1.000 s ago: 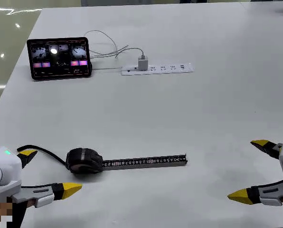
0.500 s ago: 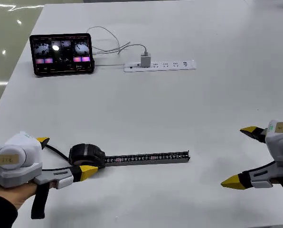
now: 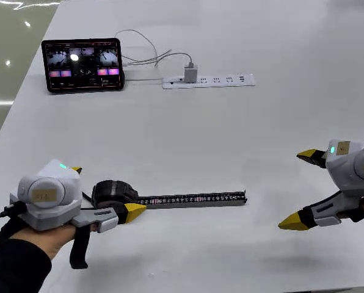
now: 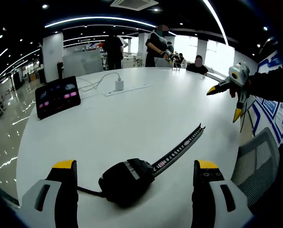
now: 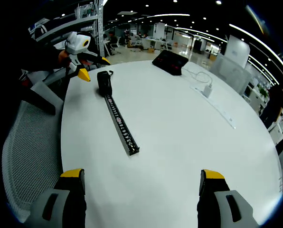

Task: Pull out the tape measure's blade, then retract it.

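Observation:
The black tape measure case (image 3: 113,193) lies on the white table (image 3: 231,140), its dark blade (image 3: 194,199) drawn out flat to the right. My left gripper (image 3: 105,190) is open, with one yellow-tipped jaw on each side of the case and neither pressing it. In the left gripper view the case (image 4: 127,180) sits between the jaws of that gripper (image 4: 135,165), and the blade (image 4: 179,148) runs away to the right. My right gripper (image 3: 298,188) is open and empty, a short way right of the blade's end. Its own view shows the blade (image 5: 120,124) and case (image 5: 104,80) ahead.
A lit tablet (image 3: 83,64) stands at the far left. Beside it a white power strip (image 3: 209,80) holds a charger and cables. The table's left edge drops to a glossy floor. A mesh chair (image 5: 27,156) stands by the table, and people stand far behind (image 4: 158,45).
My left gripper has moved forward to the right, so its jaws now straddle the case. My right gripper has risen a little. The blade's length looks the same.

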`<action>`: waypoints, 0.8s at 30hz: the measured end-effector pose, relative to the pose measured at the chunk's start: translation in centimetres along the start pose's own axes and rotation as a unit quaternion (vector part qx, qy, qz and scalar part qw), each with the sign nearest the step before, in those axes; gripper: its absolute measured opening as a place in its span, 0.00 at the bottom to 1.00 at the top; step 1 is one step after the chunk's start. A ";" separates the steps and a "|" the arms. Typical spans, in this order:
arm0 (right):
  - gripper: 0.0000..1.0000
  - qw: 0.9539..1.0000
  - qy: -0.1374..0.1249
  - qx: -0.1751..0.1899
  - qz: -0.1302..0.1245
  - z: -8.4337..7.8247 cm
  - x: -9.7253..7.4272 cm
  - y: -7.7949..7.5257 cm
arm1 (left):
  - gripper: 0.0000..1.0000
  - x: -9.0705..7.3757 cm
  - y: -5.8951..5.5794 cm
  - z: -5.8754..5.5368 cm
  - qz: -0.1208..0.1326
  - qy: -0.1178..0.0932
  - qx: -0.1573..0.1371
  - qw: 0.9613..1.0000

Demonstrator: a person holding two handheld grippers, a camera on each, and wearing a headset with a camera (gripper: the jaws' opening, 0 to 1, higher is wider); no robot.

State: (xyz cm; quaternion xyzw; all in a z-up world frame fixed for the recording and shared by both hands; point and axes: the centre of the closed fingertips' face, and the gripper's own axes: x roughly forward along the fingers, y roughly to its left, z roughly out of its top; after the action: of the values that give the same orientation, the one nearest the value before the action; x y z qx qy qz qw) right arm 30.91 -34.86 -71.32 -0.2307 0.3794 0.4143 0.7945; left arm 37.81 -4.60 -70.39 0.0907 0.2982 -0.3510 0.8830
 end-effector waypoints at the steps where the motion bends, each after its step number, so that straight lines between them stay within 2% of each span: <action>1: 0.99 1.000 0.000 -0.002 0.001 0.1 0.1 0.0 | 0.99 0.1 -0.1 0.0 0.001 -0.001 -0.002 1.000; 4: 0.99 1.000 0.006 -0.011 0.006 0.3 0.5 -0.1 | 0.99 0.5 -0.3 0.1 0.004 -0.003 -0.009 1.000; 8: 0.99 1.000 0.013 -0.024 0.014 0.6 1.1 -0.1 | 0.99 1.1 -0.4 -0.1 0.011 0.006 -0.015 1.000; 10: 0.99 0.999 0.018 -0.033 0.015 0.6 1.5 -0.4 | 0.99 1.4 0.0 -0.2 0.025 0.004 -0.019 0.999; 12: 0.99 0.999 0.022 -0.036 0.018 0.6 1.8 -0.5 | 0.99 1.5 0.8 -0.2 0.050 0.001 -0.013 0.999; 16: 0.99 0.998 0.025 -0.041 0.027 0.8 2.5 -0.4 | 0.99 1.6 1.3 0.0 0.069 -0.011 -0.028 0.997; 20: 0.99 0.998 0.032 -0.049 0.035 0.8 3.3 -0.4 | 0.99 2.1 1.3 -0.5 0.076 -0.011 -0.038 0.996; 24: 0.99 0.996 0.026 -0.067 0.048 1.3 4.2 -0.2 | 0.99 2.4 1.1 -0.6 0.087 -0.012 -0.036 0.996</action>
State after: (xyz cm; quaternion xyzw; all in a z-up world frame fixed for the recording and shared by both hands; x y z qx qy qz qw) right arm 33.17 -32.05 -73.79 -0.2755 0.3818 0.4699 0.7467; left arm 39.64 -4.97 -72.37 0.0802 0.2909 -0.2634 0.9163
